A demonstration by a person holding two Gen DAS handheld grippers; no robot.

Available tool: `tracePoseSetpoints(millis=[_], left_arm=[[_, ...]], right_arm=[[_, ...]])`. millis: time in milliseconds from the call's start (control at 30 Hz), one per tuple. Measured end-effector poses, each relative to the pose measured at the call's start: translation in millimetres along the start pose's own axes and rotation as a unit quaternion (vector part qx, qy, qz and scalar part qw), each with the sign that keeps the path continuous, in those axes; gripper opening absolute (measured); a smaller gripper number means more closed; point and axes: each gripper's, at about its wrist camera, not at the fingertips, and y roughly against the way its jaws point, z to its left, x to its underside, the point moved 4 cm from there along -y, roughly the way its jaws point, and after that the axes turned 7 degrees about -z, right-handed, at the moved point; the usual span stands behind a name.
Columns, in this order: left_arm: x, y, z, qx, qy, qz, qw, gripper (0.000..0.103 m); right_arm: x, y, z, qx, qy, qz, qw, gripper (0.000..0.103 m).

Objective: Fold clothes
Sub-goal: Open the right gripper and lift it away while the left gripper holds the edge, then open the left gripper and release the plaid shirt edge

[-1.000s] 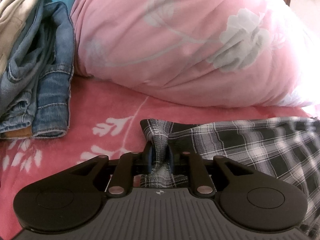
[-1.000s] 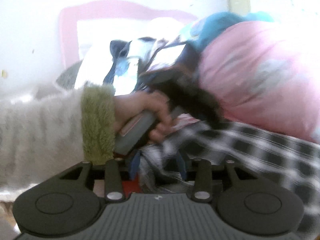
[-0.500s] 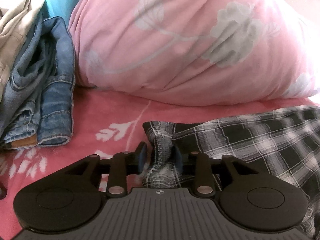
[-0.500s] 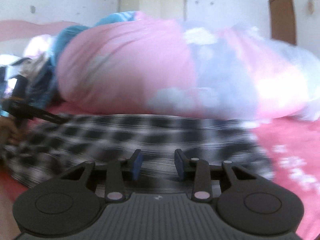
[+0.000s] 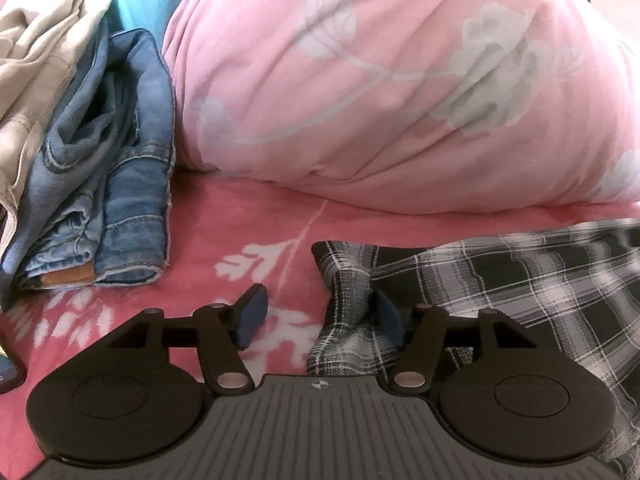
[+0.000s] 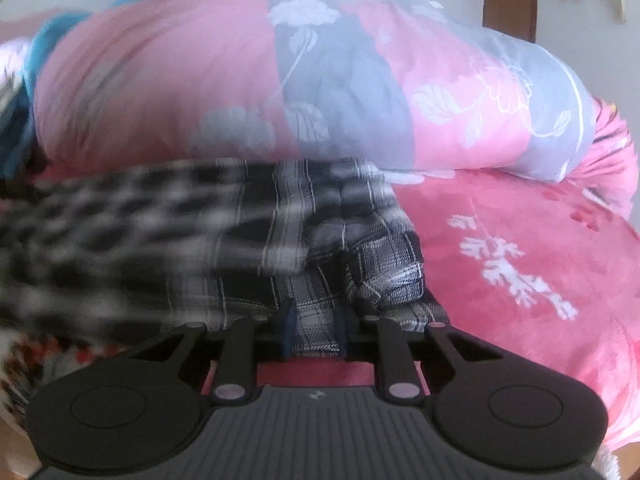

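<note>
Right wrist: plaid garment bunched, black-white checks.

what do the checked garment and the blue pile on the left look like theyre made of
Checked garment: thin woven cloth, probably cotton or a blend, matte; the black-and-white plaid looks woven in and it creases softly.
Blue pile: denim, judging by the faded blue twill, pale stitched seams and thick hems. A tan patch at one end may be leather or card; too small to tell.

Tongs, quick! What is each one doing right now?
Left tongs: opening, letting go of the black-and-white checked cloth garment, which is against one pad only.
Right tongs: closing around a fold of the same garment.
</note>
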Motion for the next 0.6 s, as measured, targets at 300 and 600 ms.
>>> tracePoseSetpoints(millis=[300,600], left_arm=[[0,-2,3,-0.022,0.008,0.002,0.9997,0.076],[-2,3,1,-0.043,0.008,0.003,0.9991,0.090]], right_arm=[[-39,-13,-46,0.016,-0.044,-0.040,0.998,0.031],[-5,-24,-49,0.024,0.022,0.000,0.999,0.024]])
